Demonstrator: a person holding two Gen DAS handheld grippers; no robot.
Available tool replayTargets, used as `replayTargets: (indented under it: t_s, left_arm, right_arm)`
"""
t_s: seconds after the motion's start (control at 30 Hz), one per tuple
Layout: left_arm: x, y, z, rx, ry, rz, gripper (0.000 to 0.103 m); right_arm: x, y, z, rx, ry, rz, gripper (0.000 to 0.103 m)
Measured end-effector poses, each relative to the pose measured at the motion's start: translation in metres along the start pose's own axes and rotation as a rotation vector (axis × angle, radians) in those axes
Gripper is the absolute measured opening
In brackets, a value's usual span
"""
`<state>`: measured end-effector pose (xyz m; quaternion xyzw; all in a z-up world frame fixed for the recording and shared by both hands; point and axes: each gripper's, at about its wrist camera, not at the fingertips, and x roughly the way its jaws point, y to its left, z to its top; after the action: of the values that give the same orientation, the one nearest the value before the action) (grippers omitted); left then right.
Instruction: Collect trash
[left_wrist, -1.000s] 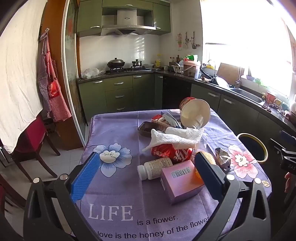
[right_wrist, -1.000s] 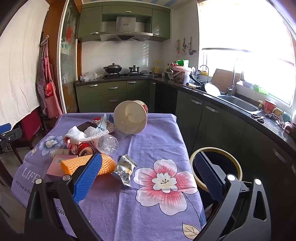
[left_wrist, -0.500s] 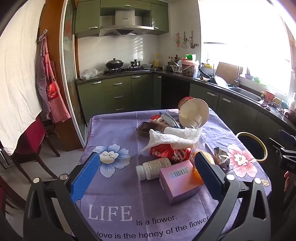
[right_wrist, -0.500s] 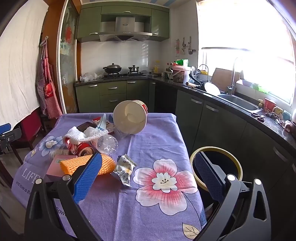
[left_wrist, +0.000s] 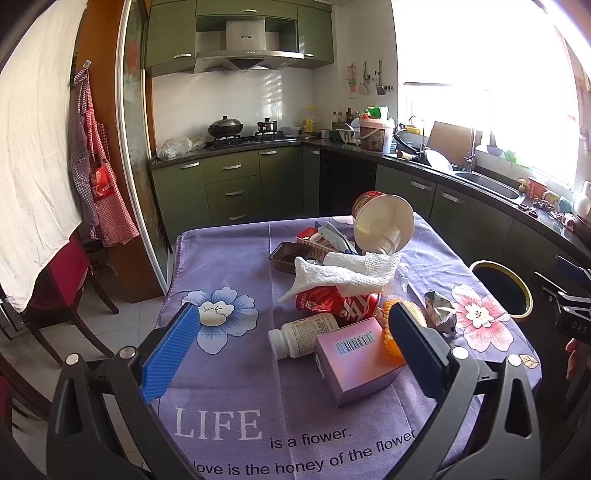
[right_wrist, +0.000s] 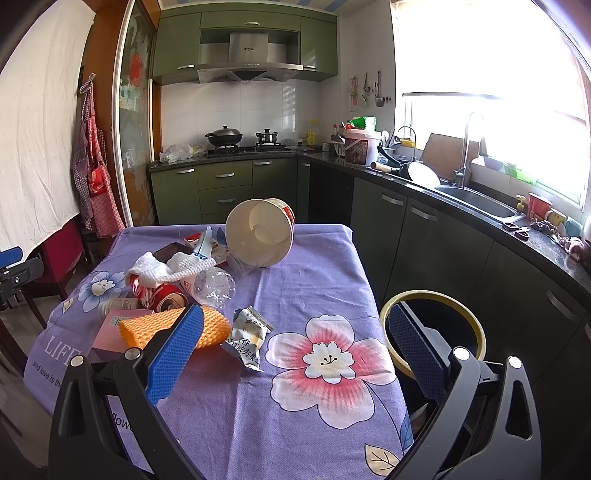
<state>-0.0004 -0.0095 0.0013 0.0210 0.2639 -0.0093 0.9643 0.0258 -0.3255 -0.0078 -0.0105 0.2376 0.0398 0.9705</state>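
Trash lies heaped on the purple flowered tablecloth (left_wrist: 229, 402): a pink box (left_wrist: 356, 360), a white pill bottle (left_wrist: 301, 336), a crushed red can (left_wrist: 338, 303), a white paper towel (left_wrist: 343, 275), a tipped paper bowl (left_wrist: 382, 223), an orange foam net (right_wrist: 168, 328) and a silver snack wrapper (right_wrist: 247, 338). A yellow-rimmed bin (right_wrist: 432, 325) stands off the table's right edge. My left gripper (left_wrist: 291, 343) hovers open in front of the box and bottle. Over the table's near right corner my right gripper (right_wrist: 295, 343) is open, holding nothing.
A clear crushed bottle (right_wrist: 214, 282) and a dark tray (left_wrist: 284, 254) lie in the pile. A red chair (left_wrist: 62, 284) stands left of the table. Green cabinets (right_wrist: 443, 236) and a sink counter (right_wrist: 476, 201) run along the right, close behind the bin.
The left wrist view has risen slightly, so the pile sits a little lower in frame. The right gripper has hardly moved. Both stay open.
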Motion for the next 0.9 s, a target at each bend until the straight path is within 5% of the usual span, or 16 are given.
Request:
replayTargets:
  t_s: [0.9]
  left_arm:
    - [-0.0023,-0.0076,0.0035,0.017,0.000,-0.007,0.097]
  right_arm:
    - [0.0012,-0.0019,-0.0007,0.007,0.001,0.003,0.099]
